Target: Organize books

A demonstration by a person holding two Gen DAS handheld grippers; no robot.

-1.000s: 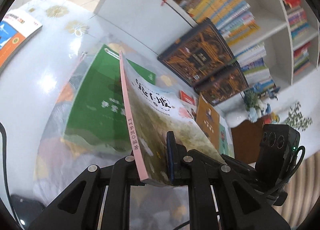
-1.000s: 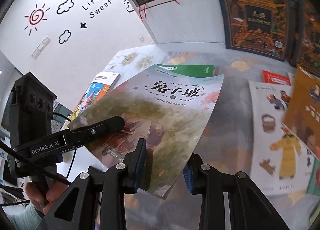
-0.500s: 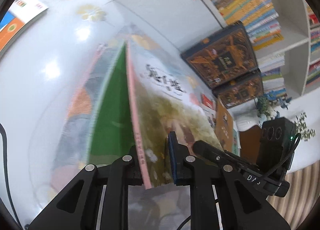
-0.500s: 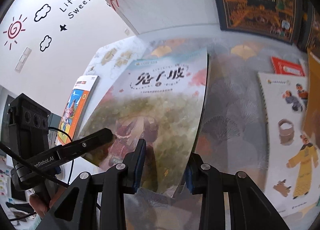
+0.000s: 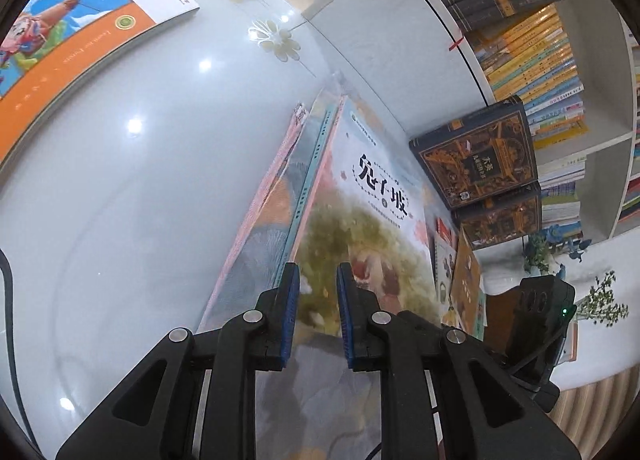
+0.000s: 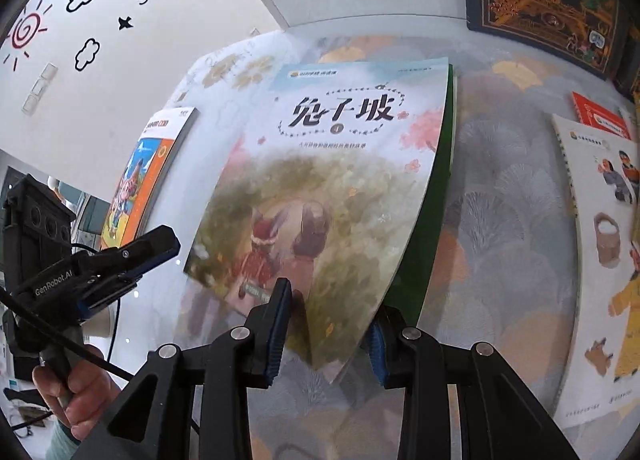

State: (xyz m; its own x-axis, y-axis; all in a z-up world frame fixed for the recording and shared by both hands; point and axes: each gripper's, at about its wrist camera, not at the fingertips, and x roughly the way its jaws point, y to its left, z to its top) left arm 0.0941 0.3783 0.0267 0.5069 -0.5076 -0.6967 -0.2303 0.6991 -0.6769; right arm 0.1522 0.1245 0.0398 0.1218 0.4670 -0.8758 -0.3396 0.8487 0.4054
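The picture book with a rabbit scene on its cover lies on top of a green book and a pink one on the patterned mat. My left gripper hovers over the book's near corner; its jaws are opening and the pads do not press on anything. In the right wrist view the left gripper stands just left of the book, apart from it. My right gripper has the book's bowed near corner between its pads and its jaws are opening.
An orange and white book lies on the white table at the left. A white picture book and a red one lie at the right. Dark ornate books lean on the bookshelf.
The rabbit book came down from a raised tilt onto the green book. My left gripper let go of its spine edge and widened. Both grippers sank.
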